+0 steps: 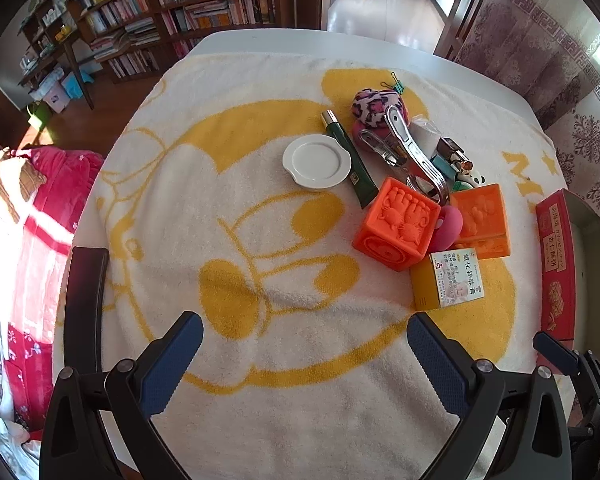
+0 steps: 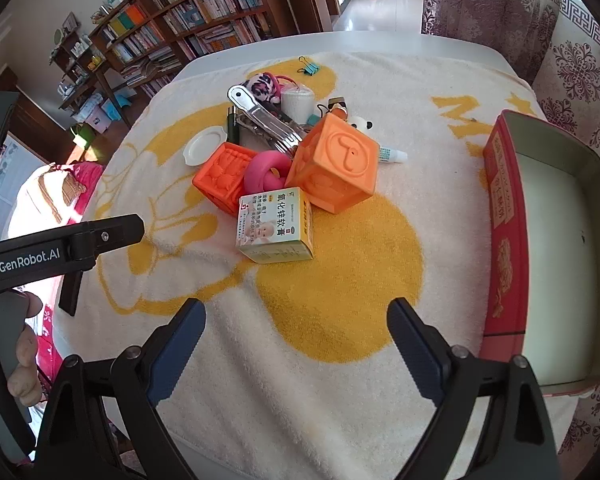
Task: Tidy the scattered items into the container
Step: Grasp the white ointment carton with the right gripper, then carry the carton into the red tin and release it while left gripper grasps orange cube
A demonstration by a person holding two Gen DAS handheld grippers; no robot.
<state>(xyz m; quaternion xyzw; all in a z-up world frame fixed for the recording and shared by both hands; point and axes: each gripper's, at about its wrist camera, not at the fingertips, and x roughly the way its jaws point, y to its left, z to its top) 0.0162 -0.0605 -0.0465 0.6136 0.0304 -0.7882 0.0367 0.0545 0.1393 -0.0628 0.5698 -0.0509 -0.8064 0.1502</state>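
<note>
The scattered items sit in one heap on a white and yellow towel (image 2: 340,360) spread over the table, well apart from the container at the right edge.

Going left to right in the right wrist view: the left gripper (image 1: 305,354) pokes in from the far left with a hand (image 2: 24,364) wrapped round its handle, jaws spread wide with only towel between them. Then the pile starts with a small white lid (image 2: 204,145), flat on the towel. Just beside it is a dark green tube (image 1: 350,158), mostly hidden behind other things from this side. Next comes an orange block (image 2: 224,176) touching a pink ring (image 2: 268,174), and a yellow medicine box (image 2: 274,226) lies in front of both, nearest the grippers. The metal tongs (image 2: 266,118) lie on top of the pile, their arms together as far as I can see, gripping nothing. Behind them there's a fuzzy pink and black bit of fabric (image 2: 262,84), a white roll (image 2: 297,100) and a green binder clip (image 2: 309,66) off at the back on its own. A second, bigger orange cube (image 2: 338,164) leans tilted against the ring, with a little panda figure (image 2: 358,123) and a small white tube (image 2: 392,155) just behind it.

The right gripper (image 2: 297,342) hangs over bare towel, fingers wide apart and empty. Far right is the container, a red tin (image 2: 504,216) with nothing visible inside.
</note>
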